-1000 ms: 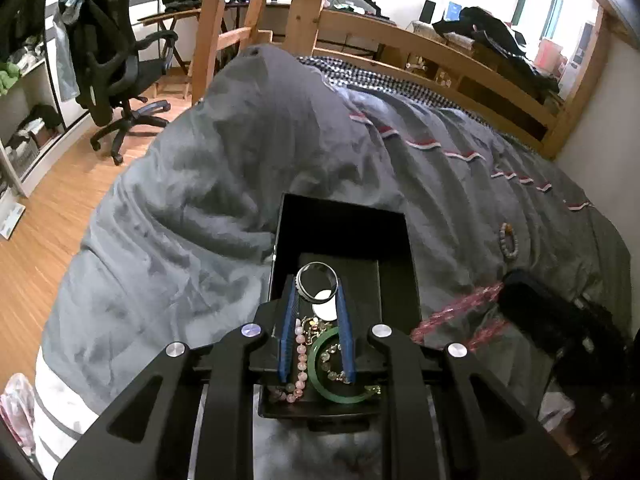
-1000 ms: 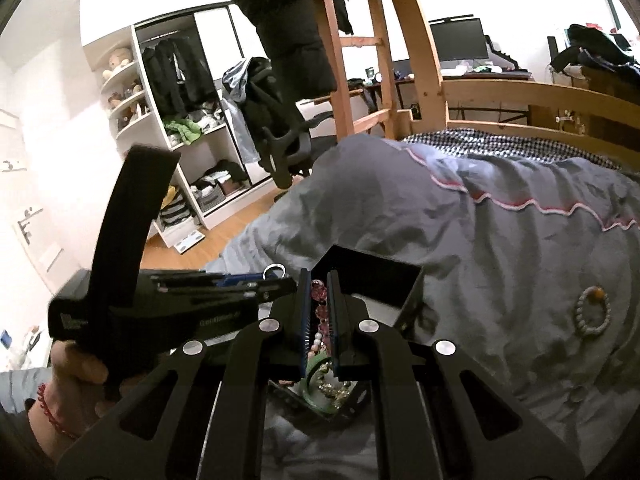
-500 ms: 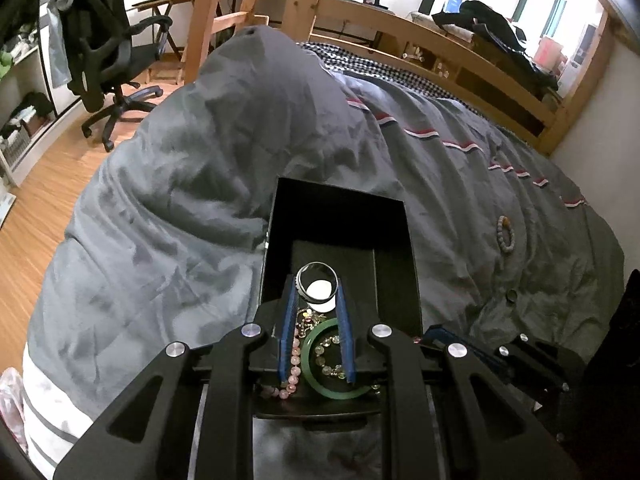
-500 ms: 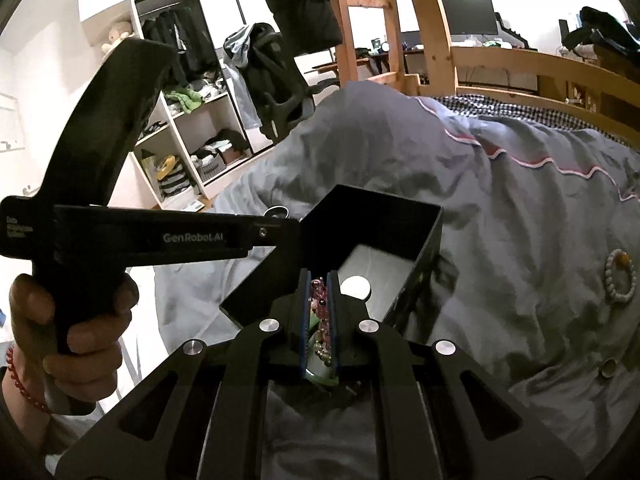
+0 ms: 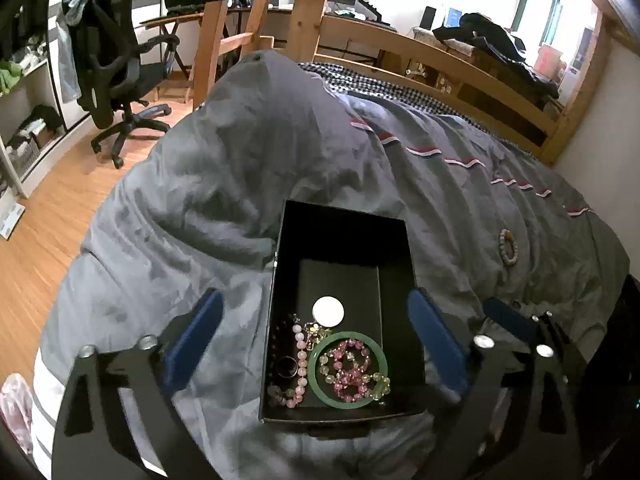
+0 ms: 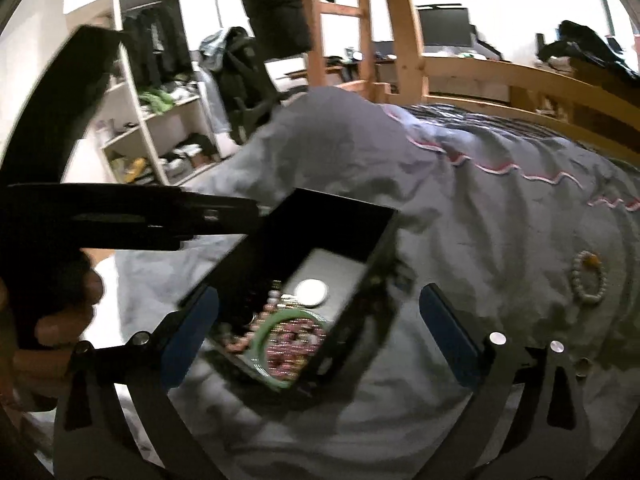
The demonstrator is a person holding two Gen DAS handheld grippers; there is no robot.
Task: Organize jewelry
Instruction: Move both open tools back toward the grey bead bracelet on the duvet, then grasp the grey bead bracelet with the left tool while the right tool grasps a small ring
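Observation:
A black open box (image 5: 340, 220) lies on the grey duvet; it also shows in the right wrist view (image 6: 340, 208). In its near end lie a green bangle (image 5: 320, 392), pink bead bracelets (image 5: 352, 372), a dark ring (image 5: 288, 366) and a white disc (image 5: 328, 311). A pale bead bracelet (image 5: 508, 245) lies on the duvet to the right, also in the right wrist view (image 6: 588, 276). My left gripper (image 5: 316, 332) is open wide, its fingers either side of the box. My right gripper (image 6: 320, 320) is open and empty above the box. The right wrist view is blurred.
A small dark ring (image 6: 582, 366) lies on the duvet near my right gripper. A wooden bed rail (image 5: 440, 56) runs along the far side. An office chair (image 5: 116, 72) and shelves (image 6: 160, 120) stand on the wooden floor to the left.
Both grippers have opened. The left let go of the ring and the right let go of the pink bead bracelet; both now lie in the box.

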